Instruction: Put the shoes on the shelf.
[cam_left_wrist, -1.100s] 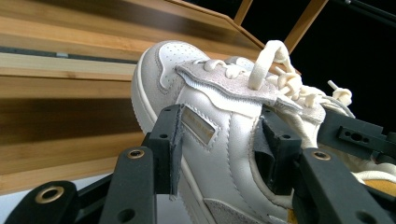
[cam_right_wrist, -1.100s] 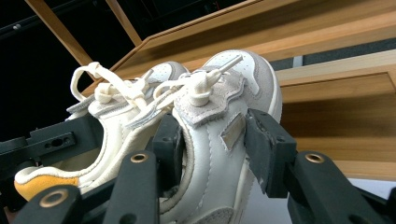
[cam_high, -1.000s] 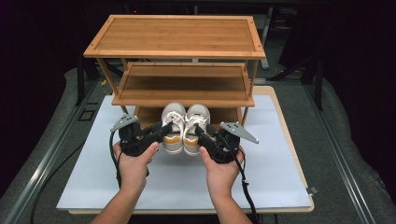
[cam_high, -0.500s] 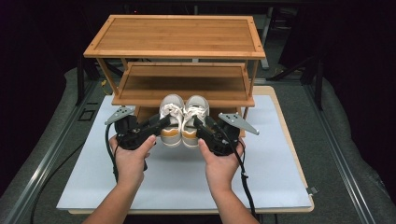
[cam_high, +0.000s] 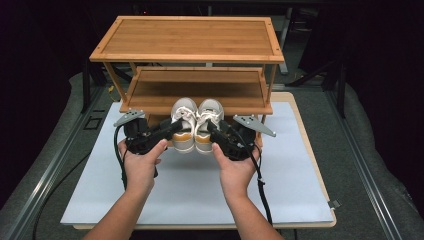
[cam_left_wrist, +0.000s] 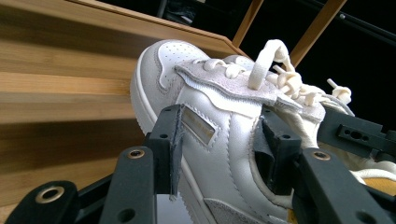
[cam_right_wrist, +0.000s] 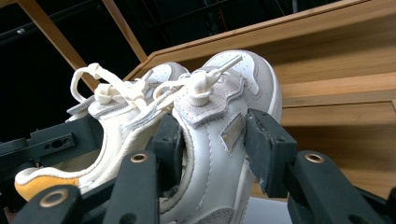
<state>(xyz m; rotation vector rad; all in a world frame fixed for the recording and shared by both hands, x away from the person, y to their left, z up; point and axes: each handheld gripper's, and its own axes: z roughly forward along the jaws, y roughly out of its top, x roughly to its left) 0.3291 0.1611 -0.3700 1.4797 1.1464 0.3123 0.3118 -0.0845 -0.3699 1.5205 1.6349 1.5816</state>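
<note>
Left gripper (cam_high: 172, 131): at centre left of the high view, held in the person's left hand (cam_high: 140, 162); its jaws stand fairly wide and clamp the left sneaker (cam_high: 183, 125) across its side, one pad on the outer leather, the other inside the collar.
Left sneaker: white leather with grey suede trim, cream laces and an orange heel lining; lifted off the mat, toe towards the rack, at frame centre, touching its partner.
Label on left sneaker (cam_left_wrist: 200, 129): a small metallic side tab in the left gripper view; any writing is too small to read.
Right sneaker (cam_high: 206, 124): same make, just right of the first, also raised.
Label on right sneaker (cam_right_wrist: 232, 132): grey side tab, unreadable.
Right gripper (cam_high: 214, 131): at centre right, in the right hand (cam_high: 236, 167); jaws similarly wide, closed on the right sneaker across its side and collar.
Shoe rack (cam_high: 190, 40): bamboo, with shelves, upper half of the frame, directly behind the sneakers; its middle shelf (cam_high: 200, 90) lies just past the toes.
Mat (cam_high: 190, 195): pale sheet on a wooden board, lower half.
Cables (cam_high: 262, 192): black, trailing from each gripper.
</note>
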